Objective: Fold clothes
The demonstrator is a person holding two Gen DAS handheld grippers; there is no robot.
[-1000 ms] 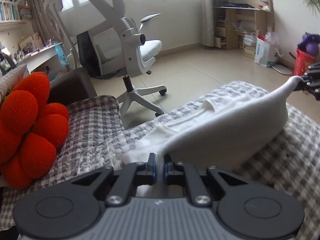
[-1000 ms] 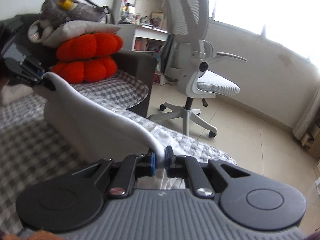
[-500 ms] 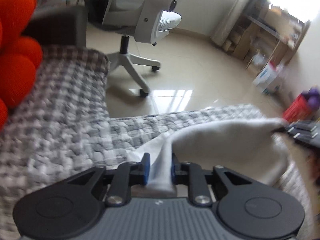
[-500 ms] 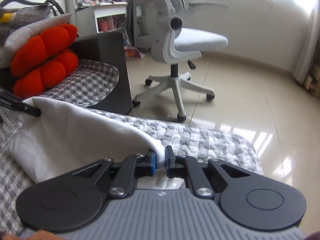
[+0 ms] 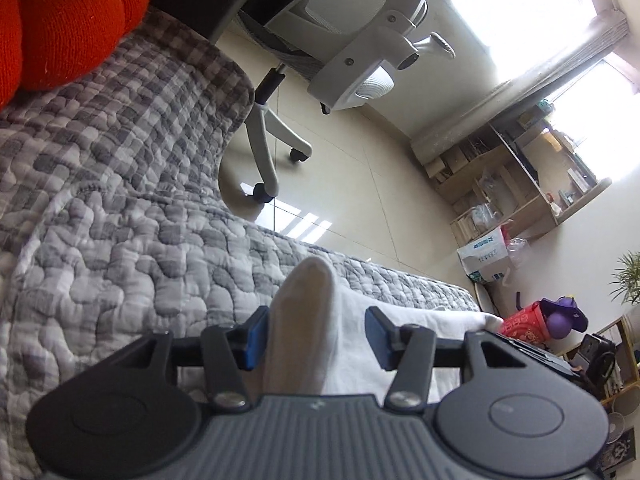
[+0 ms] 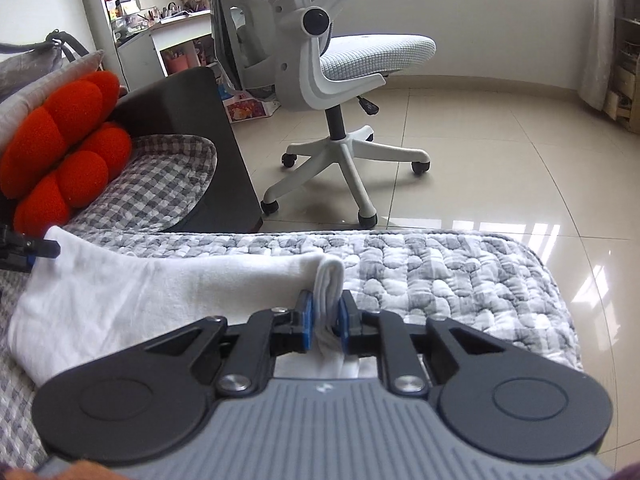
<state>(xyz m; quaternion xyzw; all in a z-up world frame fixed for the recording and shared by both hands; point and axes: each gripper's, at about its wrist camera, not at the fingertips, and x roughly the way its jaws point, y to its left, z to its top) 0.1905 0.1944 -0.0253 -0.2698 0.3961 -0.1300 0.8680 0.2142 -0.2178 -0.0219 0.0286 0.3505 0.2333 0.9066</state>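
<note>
Right tongs pinching soft white garment

At the bottom centre, the right tool pinches a bunched corner of the white garment, which lies folded across the grey checked quilt toward the left edge. An orange cushion sits left, a white office chair above.
</note>
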